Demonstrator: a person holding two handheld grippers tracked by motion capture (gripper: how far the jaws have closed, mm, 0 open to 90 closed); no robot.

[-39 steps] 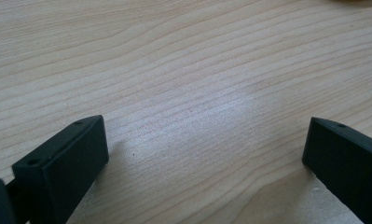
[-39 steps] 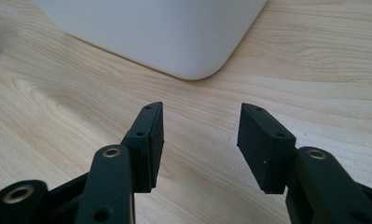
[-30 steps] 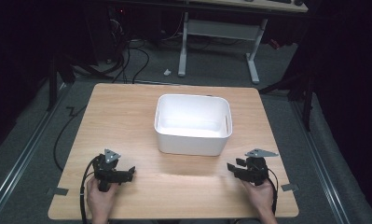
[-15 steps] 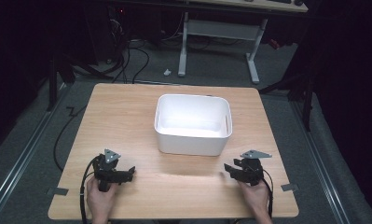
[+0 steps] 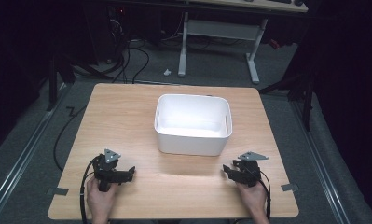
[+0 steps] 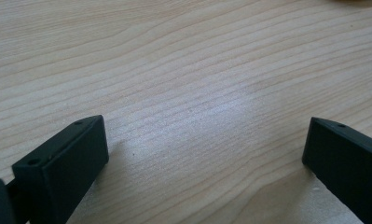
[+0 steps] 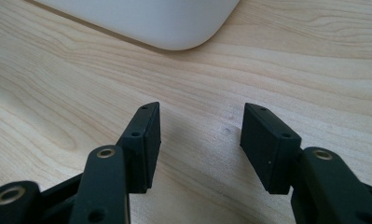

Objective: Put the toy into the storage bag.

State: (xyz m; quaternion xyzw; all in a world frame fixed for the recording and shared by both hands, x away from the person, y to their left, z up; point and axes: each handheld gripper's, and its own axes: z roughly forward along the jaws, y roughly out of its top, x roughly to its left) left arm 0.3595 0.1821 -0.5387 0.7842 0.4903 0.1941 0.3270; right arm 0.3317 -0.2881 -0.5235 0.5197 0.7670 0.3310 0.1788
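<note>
A white rectangular bin [image 5: 193, 140] stands empty in the middle of the wooden table [image 5: 127, 107]. At the near left, a hand holds my left gripper [image 5: 127, 175] low over the wood, its jaws pointing right. In the left gripper view, my left gripper [image 6: 204, 140] is wide open over bare wood. My right gripper [image 5: 225, 171] is at the near right, held by the other hand and pointing left. In the right gripper view, my right gripper [image 7: 200, 116] is open with nothing between its fingers. A rounded corner of the bin [image 7: 151, 18] lies just beyond it.
Cables [image 5: 83, 196] trail from both grippers toward the near edge. Grey tape tabs [image 5: 290, 187] mark the table's near corners. Beyond the far edge are a desk frame [image 5: 253, 56] and floor cables [image 5: 127, 56], with dark surroundings at both sides.
The right gripper has edged slightly to the left. The left gripper and the bin have stayed in place.
</note>
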